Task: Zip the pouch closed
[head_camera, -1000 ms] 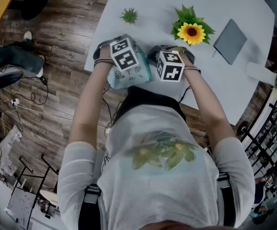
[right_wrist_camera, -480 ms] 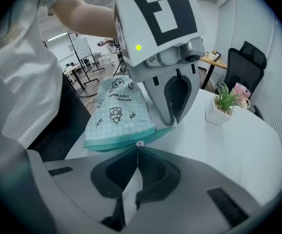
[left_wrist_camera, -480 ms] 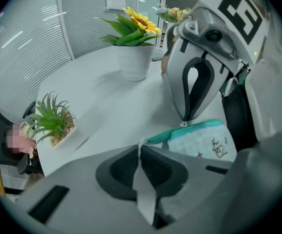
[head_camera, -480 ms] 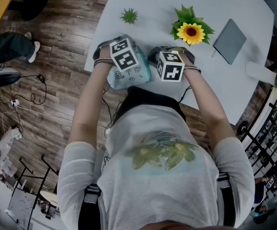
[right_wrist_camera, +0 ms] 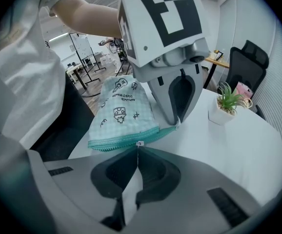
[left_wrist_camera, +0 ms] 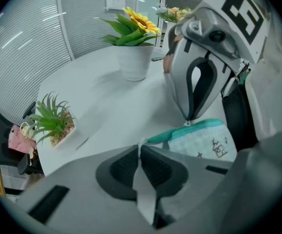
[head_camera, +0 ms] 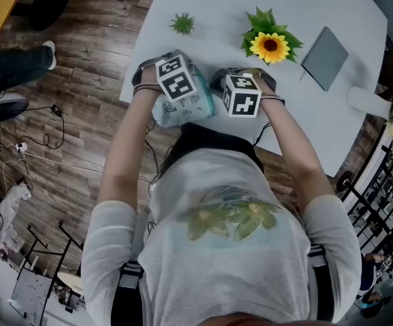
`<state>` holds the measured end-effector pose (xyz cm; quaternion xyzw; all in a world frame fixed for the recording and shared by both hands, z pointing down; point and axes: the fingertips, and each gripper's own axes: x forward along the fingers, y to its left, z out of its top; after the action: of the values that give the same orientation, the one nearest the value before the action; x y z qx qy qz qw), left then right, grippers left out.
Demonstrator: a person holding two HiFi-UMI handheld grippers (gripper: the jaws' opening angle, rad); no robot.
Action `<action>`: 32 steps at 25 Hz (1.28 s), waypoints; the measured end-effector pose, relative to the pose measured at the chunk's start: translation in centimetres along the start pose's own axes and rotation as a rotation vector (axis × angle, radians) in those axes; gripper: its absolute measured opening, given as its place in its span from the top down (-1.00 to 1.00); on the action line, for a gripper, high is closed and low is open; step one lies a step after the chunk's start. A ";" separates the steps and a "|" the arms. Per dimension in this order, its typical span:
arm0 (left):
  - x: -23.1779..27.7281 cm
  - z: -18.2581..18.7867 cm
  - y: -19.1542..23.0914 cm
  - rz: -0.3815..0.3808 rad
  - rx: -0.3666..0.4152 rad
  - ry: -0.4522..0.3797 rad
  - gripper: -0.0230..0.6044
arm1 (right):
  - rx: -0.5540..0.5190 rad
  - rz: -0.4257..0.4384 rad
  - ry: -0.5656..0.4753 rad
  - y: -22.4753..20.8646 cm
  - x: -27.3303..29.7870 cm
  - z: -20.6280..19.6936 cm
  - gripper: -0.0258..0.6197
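A light teal pouch [head_camera: 183, 107] printed with small drawings hangs at the white table's near edge, held between both grippers. In the left gripper view, my left gripper [left_wrist_camera: 141, 147] is shut on the fabric tab at the end of the pouch's [left_wrist_camera: 207, 143] green zipper edge. The right gripper view shows my right gripper [right_wrist_camera: 138, 147] shut on the small zipper pull, at the zipper edge of the pouch [right_wrist_camera: 124, 111]. The two grippers face each other, tips close together. From the head, only their marker cubes, left [head_camera: 178, 78] and right [head_camera: 243, 94], show above the pouch.
On the white table [head_camera: 217, 5] stand a potted sunflower [head_camera: 270, 45] and a small green plant [head_camera: 183, 23], with a grey notebook [head_camera: 326, 58] further right. Wooden floor lies left of the table edge. A black chair [right_wrist_camera: 248, 67] stands behind the small plant.
Both grippers and the pouch have stayed put. A bystander's leg on the floor at the far left has shifted toward the picture's top.
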<state>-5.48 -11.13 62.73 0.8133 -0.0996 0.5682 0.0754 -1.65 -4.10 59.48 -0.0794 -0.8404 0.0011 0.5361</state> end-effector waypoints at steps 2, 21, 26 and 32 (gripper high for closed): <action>0.0 0.0 0.0 0.001 0.001 0.000 0.85 | 0.002 0.002 0.001 0.2 0.0 -0.1 0.86; 0.1 0.0 0.0 0.036 0.009 -0.003 0.85 | -0.002 0.028 0.041 2.3 0.5 -0.9 0.86; 0.0 0.0 0.1 0.044 0.008 0.000 0.85 | 0.001 0.021 0.040 2.6 0.5 -1.0 0.86; 0.1 0.0 0.0 0.056 0.011 -0.001 0.85 | 0.000 0.019 0.038 2.7 0.5 -0.9 0.86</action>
<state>-5.50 -11.18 62.82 0.8108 -0.1192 0.5703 0.0552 -0.68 -1.48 60.14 -0.0874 -0.8293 0.0047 0.5519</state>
